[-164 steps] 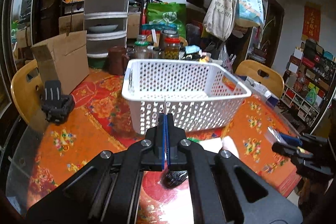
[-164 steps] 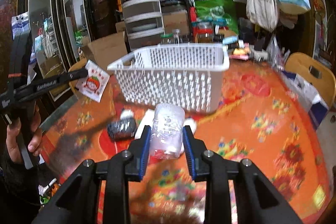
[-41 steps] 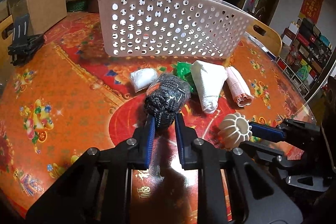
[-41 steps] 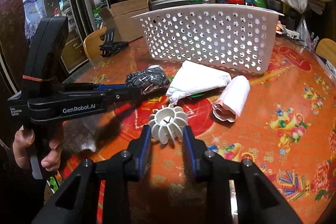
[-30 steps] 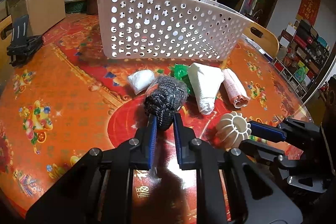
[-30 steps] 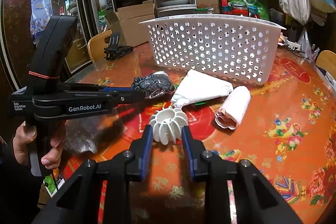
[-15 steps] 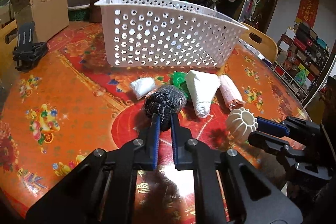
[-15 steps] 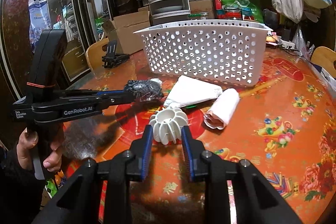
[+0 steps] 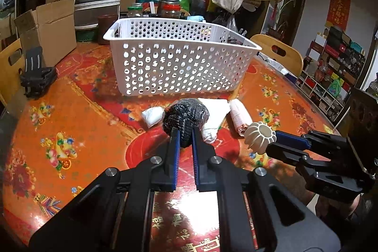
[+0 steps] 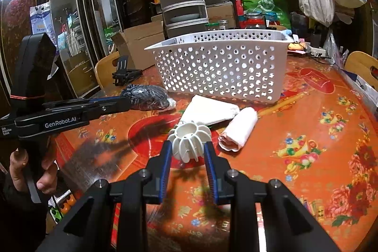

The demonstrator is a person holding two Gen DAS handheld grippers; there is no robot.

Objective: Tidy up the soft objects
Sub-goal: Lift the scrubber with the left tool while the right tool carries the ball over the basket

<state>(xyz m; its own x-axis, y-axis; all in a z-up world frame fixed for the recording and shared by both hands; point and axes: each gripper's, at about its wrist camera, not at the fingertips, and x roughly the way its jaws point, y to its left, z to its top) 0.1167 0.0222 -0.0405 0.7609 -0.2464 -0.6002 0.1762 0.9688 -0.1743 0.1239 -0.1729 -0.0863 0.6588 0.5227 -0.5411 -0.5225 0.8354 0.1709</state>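
Black knit bundle (image 9: 185, 117): pinched in your left gripper (image 9: 184, 134), lifted clear of the table (image 9: 70, 115). White ribbed ball (image 10: 189, 141): clamped in your right gripper (image 10: 187, 152). Both raised, likely bound for white basket (image 9: 179, 63) just ahead.

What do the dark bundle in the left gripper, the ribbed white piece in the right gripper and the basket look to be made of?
Dark bundle: apparently knitted fabric, going by the ribbed weave, inside glossy clear wrap.
Ribbed white piece: matte off-white with thin fins; perhaps soft plastic or silicone, unclear.
Basket: smooth white moulded plastic with punched round holes.
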